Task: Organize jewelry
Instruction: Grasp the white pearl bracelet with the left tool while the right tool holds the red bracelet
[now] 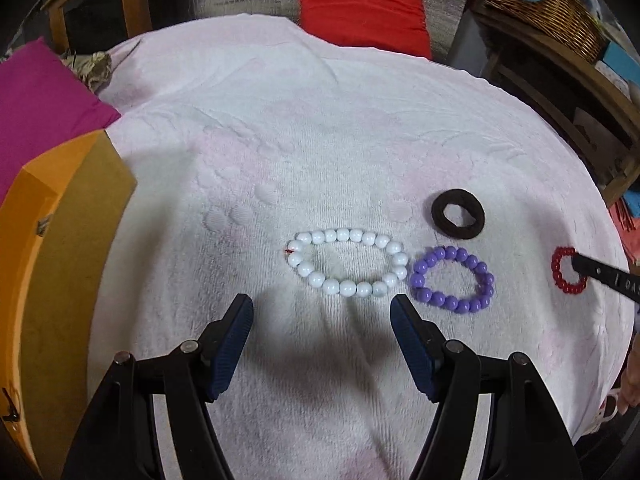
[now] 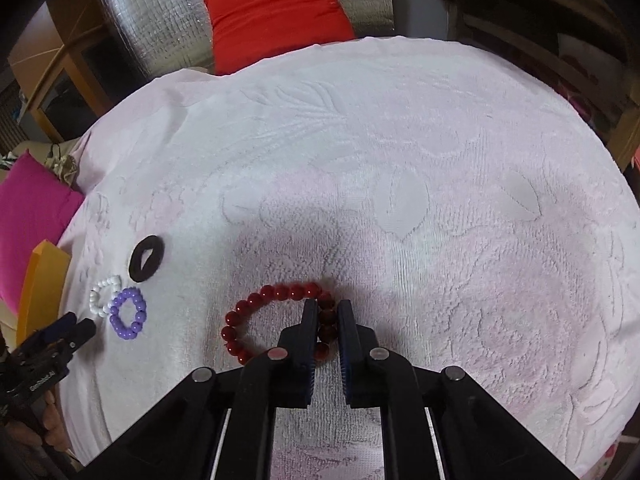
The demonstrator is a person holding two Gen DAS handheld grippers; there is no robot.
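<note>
Red bracelet (image 2: 276,322) in right gripper (image 2: 327,312)

Lettering on the two grippers only

The left gripper (image 2: 74,330) carries small white print on its black body that seems to read "GenRobot.AI"; the right gripper (image 1: 576,266) shows white letters "DAS", cut off at the frame edge.

Right tool (image 2: 327,310) pinches a dark red glossy bead bracelet (image 2: 256,300) on a pale pink textured towel (image 2: 440,200); purple bead bracelet (image 2: 128,312) lies far left.
</note>
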